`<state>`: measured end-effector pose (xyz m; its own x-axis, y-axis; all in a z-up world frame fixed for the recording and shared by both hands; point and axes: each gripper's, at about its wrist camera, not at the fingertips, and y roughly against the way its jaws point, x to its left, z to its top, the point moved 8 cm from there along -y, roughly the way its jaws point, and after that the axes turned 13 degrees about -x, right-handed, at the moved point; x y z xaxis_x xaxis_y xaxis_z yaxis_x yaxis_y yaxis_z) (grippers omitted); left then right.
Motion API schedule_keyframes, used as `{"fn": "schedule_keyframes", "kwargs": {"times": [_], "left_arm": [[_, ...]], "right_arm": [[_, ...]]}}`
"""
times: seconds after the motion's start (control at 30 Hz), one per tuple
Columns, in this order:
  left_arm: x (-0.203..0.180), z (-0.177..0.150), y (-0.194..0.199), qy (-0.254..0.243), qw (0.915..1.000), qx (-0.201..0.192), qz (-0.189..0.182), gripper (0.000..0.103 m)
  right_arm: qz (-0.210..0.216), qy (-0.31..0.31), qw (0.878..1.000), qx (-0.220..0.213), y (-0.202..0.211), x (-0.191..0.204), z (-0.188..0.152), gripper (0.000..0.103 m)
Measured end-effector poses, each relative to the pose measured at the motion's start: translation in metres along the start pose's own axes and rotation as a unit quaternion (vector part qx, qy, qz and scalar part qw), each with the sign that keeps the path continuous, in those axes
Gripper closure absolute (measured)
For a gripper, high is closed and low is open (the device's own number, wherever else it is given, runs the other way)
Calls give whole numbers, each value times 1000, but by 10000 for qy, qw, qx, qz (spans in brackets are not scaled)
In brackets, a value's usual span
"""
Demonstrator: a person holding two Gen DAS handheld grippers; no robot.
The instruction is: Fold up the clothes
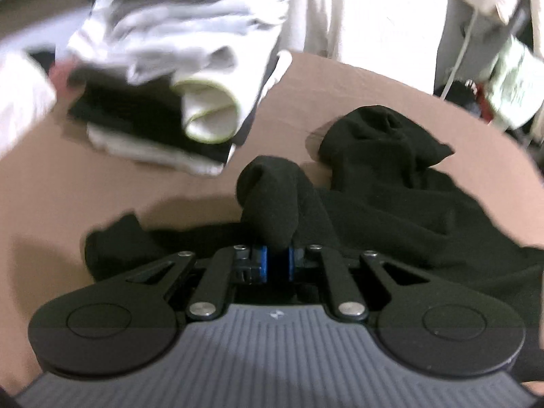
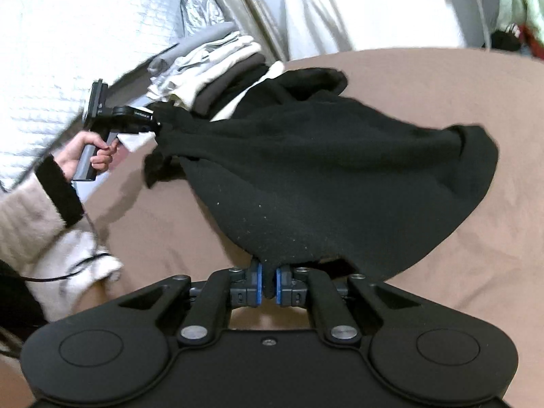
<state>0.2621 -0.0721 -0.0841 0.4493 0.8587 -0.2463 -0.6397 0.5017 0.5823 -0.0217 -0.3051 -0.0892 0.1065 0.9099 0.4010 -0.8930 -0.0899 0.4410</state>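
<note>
A black fleece garment [image 2: 323, 170] hangs stretched between my two grippers above a brown surface [image 2: 459, 272]. My right gripper [image 2: 268, 284] is shut on its near edge. My left gripper [image 1: 278, 260] is shut on a bunched fold of the same black garment [image 1: 391, 204]. The left gripper also shows in the right wrist view [image 2: 154, 124], at the garment's far left corner, held by a hand. The rest of the garment lies crumpled on the brown surface [image 1: 85, 187].
A stack of folded clothes [image 2: 210, 71], white, grey and dark, sits at the back left; it also shows, blurred, in the left wrist view [image 1: 163, 102]. A white quilted cover [image 2: 68, 51] lies left. Light fabric and clutter [image 1: 510, 85] stand behind.
</note>
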Motion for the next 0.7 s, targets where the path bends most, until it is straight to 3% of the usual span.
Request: {"fn": "schedule_keyframes", "kwargs": {"times": [0.1, 0.2, 0.27, 0.37, 0.43, 0.57, 0.7], "left_arm": [[20, -28, -6, 196, 9979, 620, 72, 93], [29, -49, -11, 244, 9953, 904, 245, 92], [34, -44, -9, 565, 9957, 711, 203, 91], [39, -37, -4, 842, 9955, 321, 283, 78], [39, -36, 3, 736, 9962, 16, 473, 50], [26, -51, 25, 74, 9967, -219, 781, 39], [7, -76, 38, -254, 9988, -43, 419, 29]], "right_arm": [[186, -145, 9996, 120, 3, -6, 1, 95], [303, -250, 9990, 209, 5, -7, -1, 95], [327, -286, 9988, 242, 5, -5, -5, 95], [362, -340, 9983, 292, 4, -2, -11, 96], [385, -376, 9980, 325, 3, 0, -15, 96], [431, -448, 9973, 391, 3, 4, -24, 96], [478, -521, 9965, 457, 2, 8, -32, 95]]}}
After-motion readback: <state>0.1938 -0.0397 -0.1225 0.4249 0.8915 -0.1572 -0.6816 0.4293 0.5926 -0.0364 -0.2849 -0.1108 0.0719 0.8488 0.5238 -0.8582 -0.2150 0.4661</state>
